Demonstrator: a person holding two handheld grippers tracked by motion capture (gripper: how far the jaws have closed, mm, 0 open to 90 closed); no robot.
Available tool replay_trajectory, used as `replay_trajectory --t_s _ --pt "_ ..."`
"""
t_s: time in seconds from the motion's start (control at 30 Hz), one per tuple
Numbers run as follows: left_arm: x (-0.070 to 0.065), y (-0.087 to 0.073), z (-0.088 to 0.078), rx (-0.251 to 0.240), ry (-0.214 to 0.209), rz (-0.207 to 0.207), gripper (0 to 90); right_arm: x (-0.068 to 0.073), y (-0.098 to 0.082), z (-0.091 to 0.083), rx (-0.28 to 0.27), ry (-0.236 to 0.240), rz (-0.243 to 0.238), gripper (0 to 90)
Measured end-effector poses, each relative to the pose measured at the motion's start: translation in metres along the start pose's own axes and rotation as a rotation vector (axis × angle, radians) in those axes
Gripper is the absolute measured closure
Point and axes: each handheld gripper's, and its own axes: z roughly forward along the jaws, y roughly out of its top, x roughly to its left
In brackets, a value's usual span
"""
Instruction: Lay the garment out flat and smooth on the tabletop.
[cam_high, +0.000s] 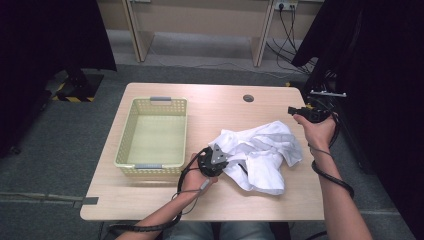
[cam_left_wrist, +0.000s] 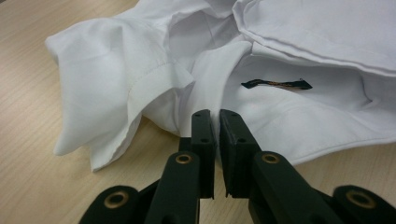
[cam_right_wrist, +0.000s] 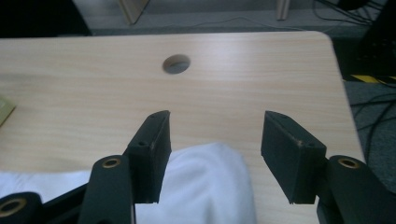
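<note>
A crumpled white shirt (cam_high: 260, 150) lies on the right half of the wooden table (cam_high: 150, 195). My left gripper (cam_high: 226, 161) sits at the shirt's left edge. In the left gripper view its jaws (cam_left_wrist: 217, 116) are pressed nearly together on a thin fold of the shirt (cam_left_wrist: 303, 116), close to a small black label (cam_left_wrist: 275, 84). My right gripper (cam_high: 295, 111) hovers over the table's far right side, just beyond the shirt. Its jaws (cam_right_wrist: 215, 140) stand wide apart with nothing pinched, and a hump of the shirt (cam_right_wrist: 205, 186) lies below them.
A pale yellow plastic basket (cam_high: 125, 135) stands on the left of the table with nothing in it. A round cable hole (cam_high: 248, 98) (cam_right_wrist: 176, 64) sits near the far edge. Dark curtains hang at both sides, and cables run over the floor at the back right.
</note>
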Motion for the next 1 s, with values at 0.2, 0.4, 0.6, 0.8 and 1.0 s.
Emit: replay_trajectory --t_s 0.2,0.4,0.6,0.8,1.0 --pt "-0.003 0.002 -0.002 -0.048 0.017 0.005 70.0 0.014 -0.024 0.005 0.059 0.079 -0.064 39.1" --pt "-0.011 0.008 0.001 -0.084 0.019 0.054 50.7 0.023 -0.039 0.01 0.077 0.118 -0.086 36.0" --pt "-0.015 0.008 0.011 -0.072 0.008 0.055 49.5 0.044 -0.046 0.005 0.068 0.167 -0.142 34.8" --pt "-0.019 0.009 0.015 -0.07 -0.002 0.06 49.2 0.057 -0.058 0.007 0.097 0.203 -0.181 37.5" --pt "-0.024 0.009 0.013 -0.074 -0.008 0.073 48.9 0.066 -0.069 0.008 0.129 0.231 -0.257 39.0"
